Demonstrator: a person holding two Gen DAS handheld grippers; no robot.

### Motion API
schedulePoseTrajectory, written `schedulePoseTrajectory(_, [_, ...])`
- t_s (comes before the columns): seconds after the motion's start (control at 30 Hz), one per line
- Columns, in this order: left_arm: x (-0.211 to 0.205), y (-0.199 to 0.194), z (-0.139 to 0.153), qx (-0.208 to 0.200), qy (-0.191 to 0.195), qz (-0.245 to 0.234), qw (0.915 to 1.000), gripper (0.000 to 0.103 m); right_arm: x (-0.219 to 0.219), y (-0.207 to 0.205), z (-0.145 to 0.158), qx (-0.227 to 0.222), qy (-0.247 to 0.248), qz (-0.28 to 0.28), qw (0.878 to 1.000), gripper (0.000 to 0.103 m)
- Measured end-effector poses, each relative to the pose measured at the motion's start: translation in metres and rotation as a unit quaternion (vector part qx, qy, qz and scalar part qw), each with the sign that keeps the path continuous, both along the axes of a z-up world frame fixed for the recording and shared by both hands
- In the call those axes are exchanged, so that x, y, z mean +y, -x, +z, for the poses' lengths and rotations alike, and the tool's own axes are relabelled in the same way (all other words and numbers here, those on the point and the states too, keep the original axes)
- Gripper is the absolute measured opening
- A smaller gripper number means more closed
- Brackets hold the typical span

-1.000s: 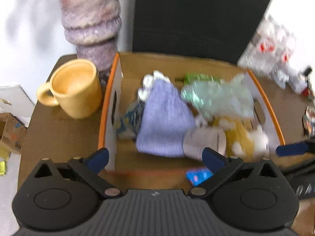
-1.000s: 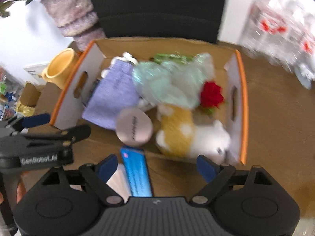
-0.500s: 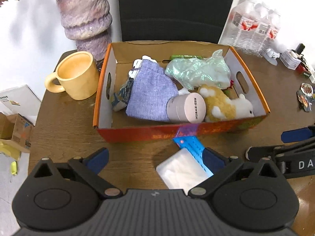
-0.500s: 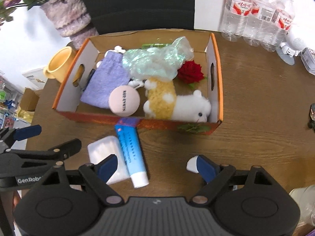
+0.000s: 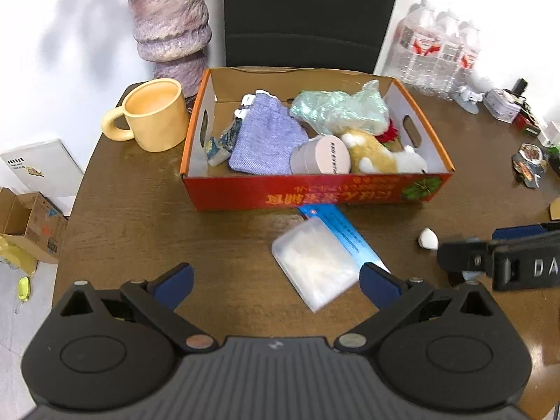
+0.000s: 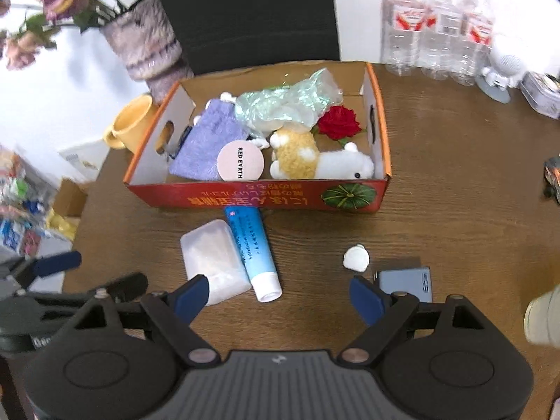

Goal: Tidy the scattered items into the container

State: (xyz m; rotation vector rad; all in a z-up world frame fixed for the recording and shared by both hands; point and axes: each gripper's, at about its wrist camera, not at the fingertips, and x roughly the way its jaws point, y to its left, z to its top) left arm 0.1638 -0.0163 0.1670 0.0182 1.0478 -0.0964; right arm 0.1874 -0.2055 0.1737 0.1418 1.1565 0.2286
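A red cardboard box [image 5: 315, 194] [image 6: 280, 197] on the brown table holds a purple pouch [image 6: 206, 140], a pink round tin [image 6: 240, 160], a plush toy [image 6: 315, 161], a red rose [image 6: 338, 123] and a crinkled green bag [image 5: 339, 108]. In front of it lie a blue tube [image 6: 253, 248] [image 5: 344, 234], a clear plastic pack [image 6: 213, 260] [image 5: 315, 262], a small white piece [image 6: 356, 258] [image 5: 428, 238] and a grey flat item [image 6: 407, 281]. My left gripper [image 5: 276, 280] is open near the pack. My right gripper [image 6: 280, 295] is open, nothing between its fingers.
A yellow mug [image 5: 154, 119] and a purple vase [image 5: 169, 24] stand left of the box. Water bottles [image 6: 437, 24] sit at the back right, small clutter [image 5: 525, 161] along the right edge. A black chair back [image 5: 311, 14] rises behind the box.
Both grippers have pulled back from above the box toward the table's near side, so the tube, pack, white piece and grey item now show in front of the box.
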Motion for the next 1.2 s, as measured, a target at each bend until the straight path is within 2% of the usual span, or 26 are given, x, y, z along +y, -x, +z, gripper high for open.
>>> schedulePoseTrajectory(0.1, [-0.001, 0.022, 0.004, -0.024, 0.006, -0.005, 0.9997, 0.103, -0.008, 0.018, 0.002, -0.015, -0.015, -0.007, 1.000, 0.087])
schedulePoseTrajectory(0.17, [0.001, 0.047, 0.007, -0.068, 0.018, -0.008, 0.9975, 0.103, -0.014, 0.037, 0.002, -0.036, -0.027, -0.011, 0.999, 0.087])
schedulePoseTrajectory(0.27, [0.005, 0.090, 0.003, -0.148, 0.033, -0.015, 0.9884, 0.103, -0.019, 0.075, -0.008, -0.084, -0.034, -0.010, 0.996, 0.088])
schedulePoseTrajectory(0.33, [0.005, 0.117, -0.008, -0.181, 0.035, -0.016, 0.9828, 0.103, -0.022, 0.102, -0.019, -0.116, -0.035, -0.009, 0.993, 0.094])
schedulePoseTrajectory(0.43, [0.001, 0.152, -0.034, -0.219, 0.024, -0.024, 0.9752, 0.103, -0.026, 0.138, -0.043, -0.163, -0.041, -0.012, 0.986, 0.095])
schedulePoseTrajectory(0.6, [-0.013, 0.195, -0.086, -0.267, -0.033, -0.023, 0.9627, 0.103, -0.032, 0.190, -0.084, -0.233, -0.039, -0.032, 0.971, 0.095])
schedulePoseTrajectory(0.73, [-0.020, 0.204, -0.115, -0.274, -0.054, -0.037, 0.9594, 0.103, -0.026, 0.211, -0.108, -0.275, -0.012, -0.032, 0.961, 0.095])
schedulePoseTrajectory(0.83, [-0.017, 0.199, -0.129, -0.251, -0.053, -0.028, 0.9662, 0.103, -0.020, 0.213, -0.128, -0.284, 0.029, -0.023, 0.958, 0.096])
schedulePoseTrajectory(0.9, [-0.016, 0.194, -0.135, -0.239, -0.048, -0.025, 0.9696, 0.103, -0.019, 0.208, -0.140, -0.268, 0.046, -0.020, 0.962, 0.096])
schedulePoseTrajectory(1.03, [-0.021, 0.183, -0.145, -0.219, -0.055, -0.035, 0.9735, 0.103, -0.026, 0.195, -0.153, -0.239, 0.021, -0.029, 0.970, 0.096])
schedulePoseTrajectory(1.1, [-0.024, 0.181, -0.149, -0.210, -0.060, -0.039, 0.9751, 0.103, -0.029, 0.193, -0.154, -0.244, 0.008, -0.046, 0.969, 0.096])
schedulePoseTrajectory(1.2, [-0.023, 0.179, -0.152, -0.194, -0.045, -0.044, 0.9789, 0.103, -0.027, 0.192, -0.157, -0.245, 0.012, -0.046, 0.968, 0.099])
